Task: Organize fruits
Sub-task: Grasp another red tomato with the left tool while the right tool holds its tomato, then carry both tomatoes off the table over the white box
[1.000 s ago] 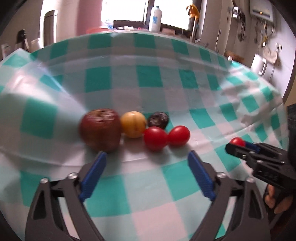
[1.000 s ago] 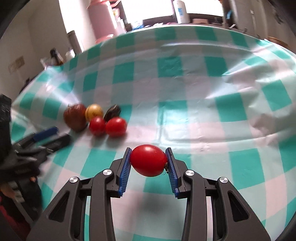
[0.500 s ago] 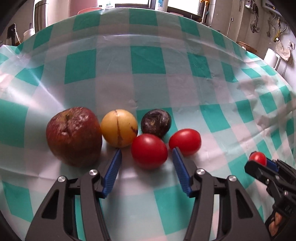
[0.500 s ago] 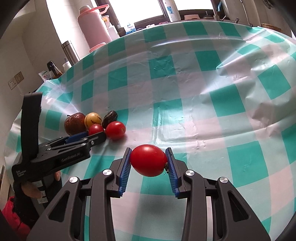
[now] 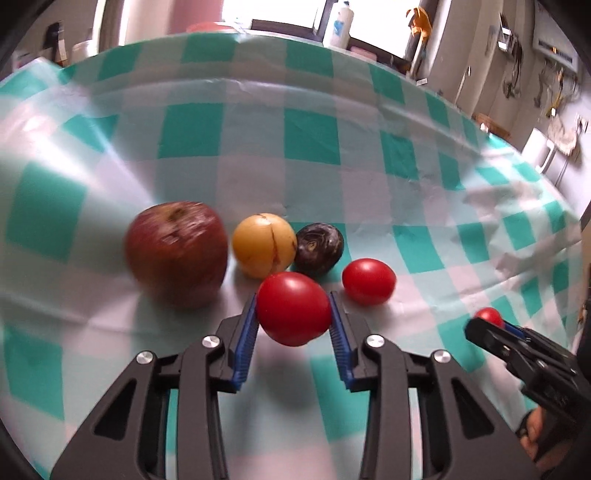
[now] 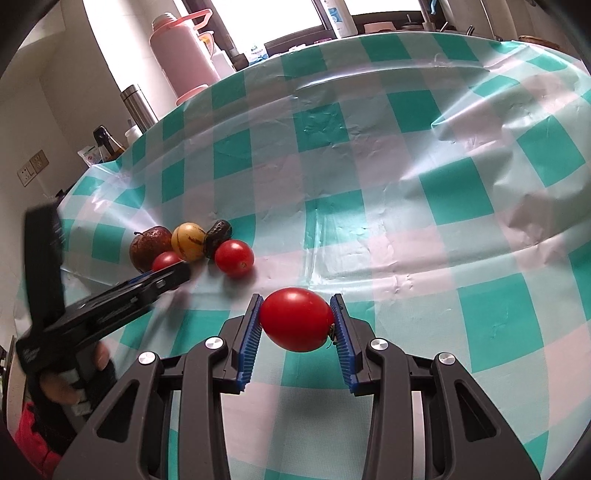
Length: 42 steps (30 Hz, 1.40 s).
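My left gripper (image 5: 293,317) is shut on a red tomato (image 5: 293,308), just in front of the fruit group. Behind it lie a brown-red apple (image 5: 176,253), a yellow round fruit (image 5: 264,245), a dark wrinkled fruit (image 5: 319,248) and a second red tomato (image 5: 368,281). My right gripper (image 6: 296,323) is shut on another red tomato (image 6: 296,319) and holds it to the right of the group. The right gripper also shows at the lower right of the left wrist view (image 5: 491,325). The left gripper shows in the right wrist view (image 6: 166,275).
The table carries a teal and white checked plastic cloth (image 6: 406,184) with wrinkles on the right. A pink thermos (image 6: 181,55), a steel flask (image 6: 138,105) and bottles stand beyond the far left edge. A white bottle (image 5: 340,22) stands by the window.
My left gripper has closed on the nearest red tomato and now holds it. The right gripper keeps its tomato and has hardly moved.
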Each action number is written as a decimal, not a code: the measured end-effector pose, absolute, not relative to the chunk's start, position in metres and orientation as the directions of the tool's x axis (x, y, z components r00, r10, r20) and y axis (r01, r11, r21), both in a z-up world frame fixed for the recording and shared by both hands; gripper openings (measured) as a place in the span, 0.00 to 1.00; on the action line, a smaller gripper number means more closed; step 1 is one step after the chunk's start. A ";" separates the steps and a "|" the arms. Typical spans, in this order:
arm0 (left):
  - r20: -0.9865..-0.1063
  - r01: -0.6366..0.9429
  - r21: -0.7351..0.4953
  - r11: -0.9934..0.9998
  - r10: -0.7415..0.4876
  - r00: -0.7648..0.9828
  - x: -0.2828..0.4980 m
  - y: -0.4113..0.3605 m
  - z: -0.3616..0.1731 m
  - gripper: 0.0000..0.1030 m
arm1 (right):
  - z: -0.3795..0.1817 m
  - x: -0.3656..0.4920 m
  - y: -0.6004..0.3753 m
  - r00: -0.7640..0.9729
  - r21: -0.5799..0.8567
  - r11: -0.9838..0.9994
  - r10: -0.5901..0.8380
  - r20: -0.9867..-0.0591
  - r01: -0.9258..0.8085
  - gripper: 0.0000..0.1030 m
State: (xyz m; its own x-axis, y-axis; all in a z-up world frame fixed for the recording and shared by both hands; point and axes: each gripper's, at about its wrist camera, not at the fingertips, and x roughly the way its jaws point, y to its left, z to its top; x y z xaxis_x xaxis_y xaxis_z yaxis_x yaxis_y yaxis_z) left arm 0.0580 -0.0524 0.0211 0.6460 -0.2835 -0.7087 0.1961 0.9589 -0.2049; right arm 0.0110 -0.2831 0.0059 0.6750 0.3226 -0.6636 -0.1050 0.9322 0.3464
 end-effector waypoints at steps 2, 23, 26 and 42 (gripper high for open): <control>-0.689 0.183 -0.227 0.957 -0.291 0.664 0.047 -0.045 0.025 0.36 | 0.005 0.011 -0.284 0.674 0.354 0.929 0.329 -0.662 -0.105 0.36; -0.541 0.189 -0.324 0.927 -0.345 0.767 -0.045 -0.016 0.048 0.36 | 0.022 -0.076 -0.303 0.728 0.482 0.870 0.399 -0.557 -0.108 0.36; -0.526 0.211 -0.329 0.921 -0.364 0.769 -0.067 -0.020 0.055 0.36 | 0.031 -0.112 -0.304 0.738 0.426 0.895 0.378 -0.559 -0.136 0.36; -0.538 0.530 -0.187 0.827 -0.538 0.649 -0.166 -0.139 0.068 0.36 | 0.034 -0.247 -0.368 0.802 0.327 0.939 0.277 -0.530 -0.108 0.36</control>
State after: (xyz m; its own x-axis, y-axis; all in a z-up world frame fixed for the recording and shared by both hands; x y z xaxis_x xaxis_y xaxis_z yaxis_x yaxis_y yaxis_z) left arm -0.1658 -0.1386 0.0684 0.6491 -0.5380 -0.5379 0.5304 0.8269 -0.1871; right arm -0.2469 -0.3684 0.0341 0.8016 0.2769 -0.5299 -0.1080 0.9388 0.3271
